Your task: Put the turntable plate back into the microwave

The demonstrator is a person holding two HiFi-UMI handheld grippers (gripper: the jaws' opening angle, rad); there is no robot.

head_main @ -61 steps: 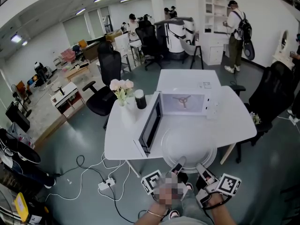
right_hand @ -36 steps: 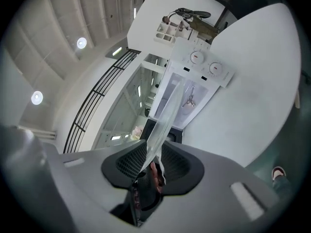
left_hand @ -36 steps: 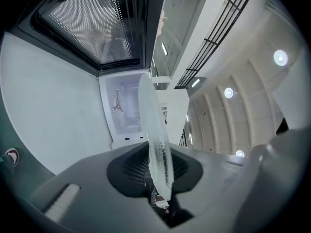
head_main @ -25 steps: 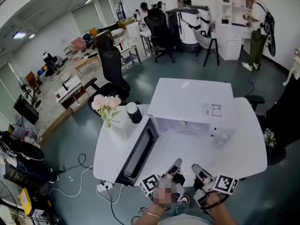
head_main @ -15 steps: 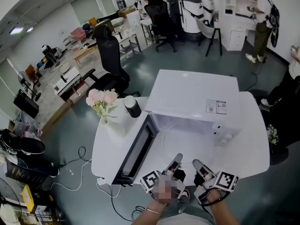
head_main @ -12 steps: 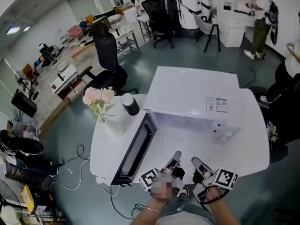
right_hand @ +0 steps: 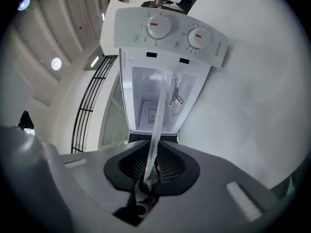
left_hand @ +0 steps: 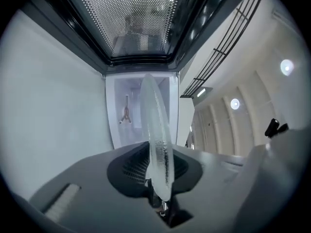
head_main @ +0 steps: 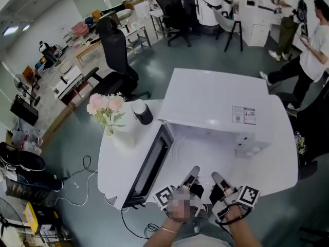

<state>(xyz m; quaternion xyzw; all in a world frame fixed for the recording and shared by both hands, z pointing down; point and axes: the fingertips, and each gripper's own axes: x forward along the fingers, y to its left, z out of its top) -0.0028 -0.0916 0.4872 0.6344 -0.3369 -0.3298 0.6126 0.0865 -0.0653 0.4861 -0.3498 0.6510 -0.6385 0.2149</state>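
Observation:
The clear glass turntable plate (head_main: pixel 204 152) lies flat, its far part inside the white microwave (head_main: pixel 216 96) and its near rim sticking out of the opening. My left gripper (head_main: pixel 192 176) is shut on the near rim at the left, with the plate's edge (left_hand: pixel 158 149) running between the jaws. My right gripper (head_main: pixel 218 180) holds the rim at the right. Its jaws have just been closing, with the plate's edge (right_hand: pixel 155 135) between them, and they press on it now. The three-armed roller ring (left_hand: pixel 126 115) lies on the cavity floor beyond the plate.
The microwave door (head_main: pixel 150 168) stands open to the left, and the panel with two knobs (right_hand: pixel 170 30) is on the right. A vase of pink flowers (head_main: pixel 105 109) and a dark cylinder (head_main: pixel 142 113) stand on the white table (head_main: pixel 280 166). Office chairs and people are beyond.
The plate, earlier in front of the open microwave, now reaches into the cavity. Both grippers have moved forward and a little down with it. A person in white has walked in at the upper right.

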